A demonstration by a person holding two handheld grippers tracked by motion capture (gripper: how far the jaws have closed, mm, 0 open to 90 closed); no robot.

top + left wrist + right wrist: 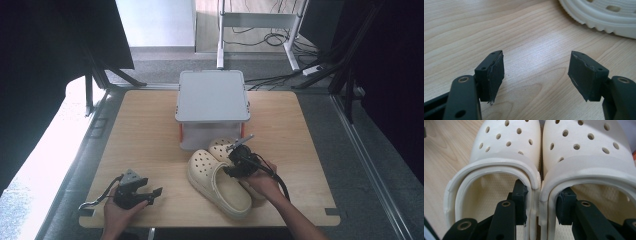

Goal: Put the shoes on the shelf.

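the right gripper [540, 203] had its fingers clamped on the touching inner walls of two cream perforated foam clogs [506, 162], pairing them for one lift (left gripper [536, 72] fingers apart, idle over the wooden worktop [486, 30]).

A pale wooden desk [145, 150] with rounded corners carries a square grey plastic storage box [212, 95] with a flat lid and orange latches, standing at the middle of the far half. Behind the desk, on the grey carpeted floor [165, 62], stands a white metal frame [260, 22], with black cables [272, 39] trailing around its feet.
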